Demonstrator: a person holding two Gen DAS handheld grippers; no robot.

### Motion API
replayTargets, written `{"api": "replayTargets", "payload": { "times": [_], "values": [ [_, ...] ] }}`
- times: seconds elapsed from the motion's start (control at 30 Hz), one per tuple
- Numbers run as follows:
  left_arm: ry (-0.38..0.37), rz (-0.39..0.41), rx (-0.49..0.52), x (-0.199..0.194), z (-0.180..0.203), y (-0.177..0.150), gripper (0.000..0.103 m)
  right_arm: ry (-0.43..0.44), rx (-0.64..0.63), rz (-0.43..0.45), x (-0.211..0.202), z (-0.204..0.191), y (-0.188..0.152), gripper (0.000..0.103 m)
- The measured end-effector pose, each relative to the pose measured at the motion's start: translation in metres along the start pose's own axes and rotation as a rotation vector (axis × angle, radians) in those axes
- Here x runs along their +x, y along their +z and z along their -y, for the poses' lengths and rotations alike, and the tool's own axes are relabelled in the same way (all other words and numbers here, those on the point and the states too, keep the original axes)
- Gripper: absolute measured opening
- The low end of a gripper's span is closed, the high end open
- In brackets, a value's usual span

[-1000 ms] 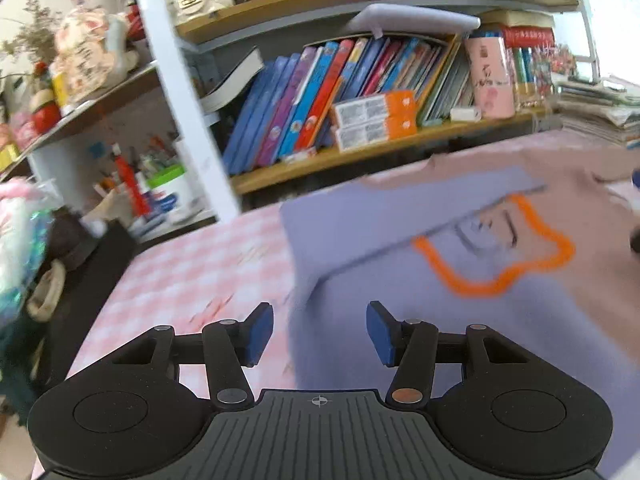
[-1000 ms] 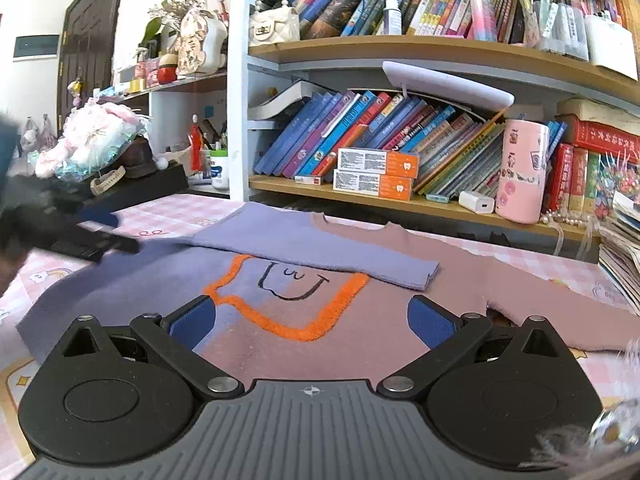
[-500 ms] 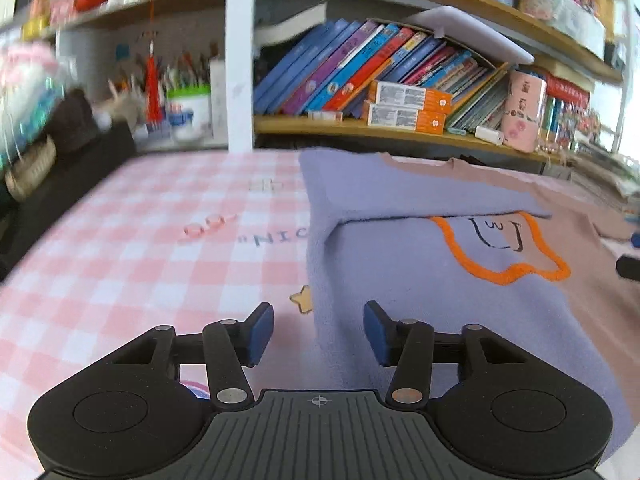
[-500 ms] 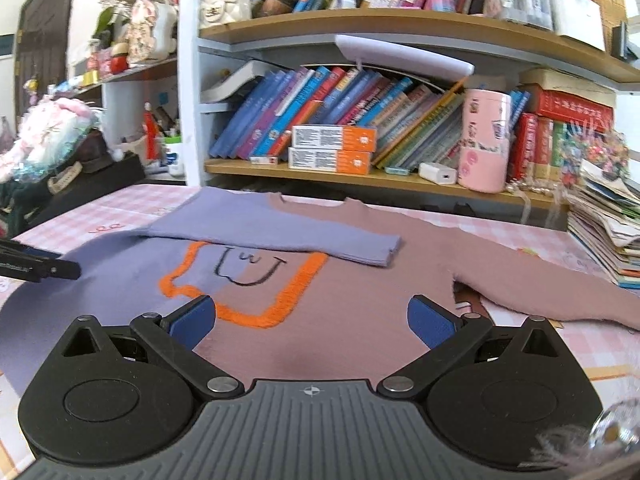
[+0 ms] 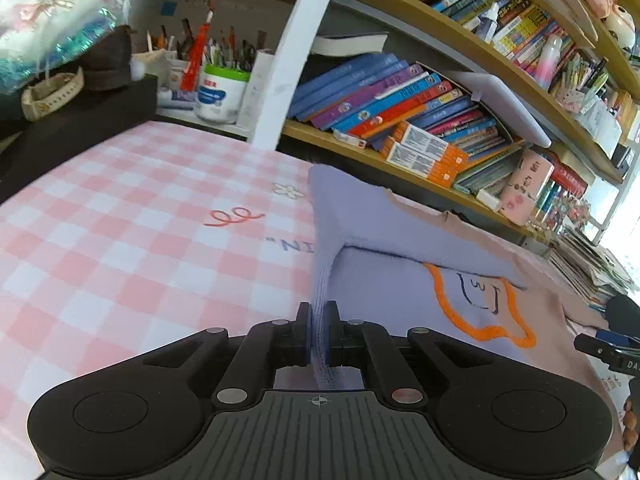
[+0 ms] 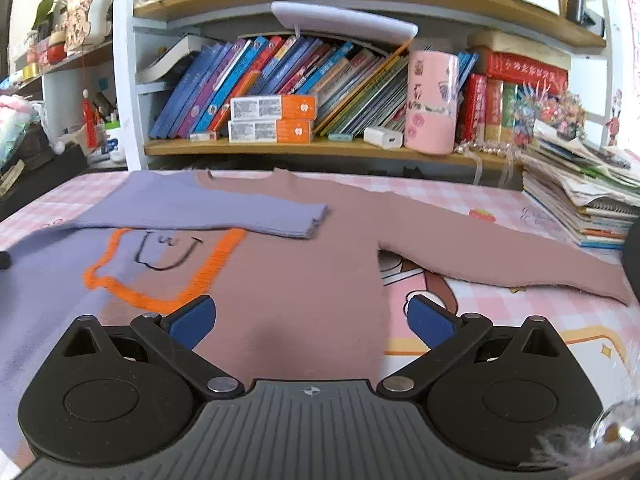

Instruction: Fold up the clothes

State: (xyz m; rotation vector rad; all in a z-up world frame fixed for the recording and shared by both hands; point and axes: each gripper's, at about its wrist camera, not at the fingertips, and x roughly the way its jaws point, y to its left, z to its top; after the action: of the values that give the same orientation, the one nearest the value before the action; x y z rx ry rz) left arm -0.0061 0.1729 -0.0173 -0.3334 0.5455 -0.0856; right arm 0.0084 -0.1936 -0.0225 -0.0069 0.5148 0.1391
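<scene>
A sweater, half lilac and half dusty pink with an orange outline and a drawn face, lies flat on the pink checked tablecloth. Its lilac sleeve is folded across the chest; the pink sleeve stretches out to the right. My left gripper is shut on the sweater's lilac left edge, which rises in a pinched ridge between the pads. My right gripper hovers open over the sweater's lower pink part, nothing between its fingers. It also shows at the right edge of the left wrist view.
A bookshelf with leaning books, orange boxes and a pink cup runs along the table's far side. A stack of magazines sits at the right. A black box with a bouquet stands at the left.
My left gripper rolled, moved to the sweater's left edge and shut on the lilac fabric. My right gripper drifted right over the pink part and stayed open.
</scene>
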Motion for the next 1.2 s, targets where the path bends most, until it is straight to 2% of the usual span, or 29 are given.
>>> {"api": "replayTargets", "payload": {
  "times": [0.13, 0.2, 0.27, 0.4, 0.47, 0.5, 0.57, 0.6, 0.63, 0.7, 0.9, 1.0, 1.2],
  "values": [
    [-0.004, 0.007, 0.004, -0.012, -0.008, -0.002, 0.005, 0.009, -0.033, -0.05, 0.008, -0.006, 0.0, 0.097],
    [-0.014, 0.001, 0.004, -0.014, -0.01, -0.002, 0.005, 0.001, -0.046, -0.067, 0.011, -0.008, 0.0, 0.092],
    [-0.027, -0.007, 0.009, -0.014, -0.01, -0.003, 0.005, -0.006, -0.051, -0.076, 0.013, -0.009, 0.0, 0.091],
    [-0.03, -0.011, 0.085, -0.014, 0.003, -0.003, 0.006, -0.02, -0.049, -0.086, 0.015, -0.008, 0.0, 0.091],
    [0.019, 0.053, 0.196, -0.021, 0.015, -0.001, 0.009, -0.026, -0.046, -0.093, 0.016, -0.008, 0.0, 0.092],
    [0.049, 0.09, 0.258, -0.025, 0.021, 0.0, 0.013, -0.028, -0.044, -0.099, 0.017, -0.007, 0.0, 0.092],
    [0.043, 0.145, 0.325, -0.029, 0.028, 0.002, 0.039, -0.028, -0.041, -0.112, 0.02, -0.006, 0.001, 0.094],
    [0.031, 0.17, 0.35, -0.031, 0.03, 0.003, 0.069, -0.031, -0.041, -0.117, 0.021, -0.006, 0.001, 0.094],
    [0.02, 0.195, 0.375, -0.033, 0.032, 0.004, 0.082, -0.033, -0.04, -0.122, 0.022, -0.006, 0.001, 0.095],
    [-0.001, 0.228, 0.417, -0.033, 0.036, 0.006, 0.082, -0.042, -0.038, -0.121, 0.021, -0.006, 0.001, 0.1],
    [-0.053, 0.204, 0.448, -0.024, 0.035, 0.003, 0.083, -0.063, -0.027, -0.115, 0.02, -0.003, 0.001, 0.101],
    [-0.076, 0.21, 0.46, -0.027, 0.035, -0.001, 0.091, -0.07, -0.008, -0.115, 0.02, 0.0, 0.001, 0.103],
    [-0.13, 0.253, 0.494, -0.035, 0.039, -0.005, 0.099, -0.109, 0.051, -0.083, 0.014, 0.01, 0.001, 0.103]
  ]
}}
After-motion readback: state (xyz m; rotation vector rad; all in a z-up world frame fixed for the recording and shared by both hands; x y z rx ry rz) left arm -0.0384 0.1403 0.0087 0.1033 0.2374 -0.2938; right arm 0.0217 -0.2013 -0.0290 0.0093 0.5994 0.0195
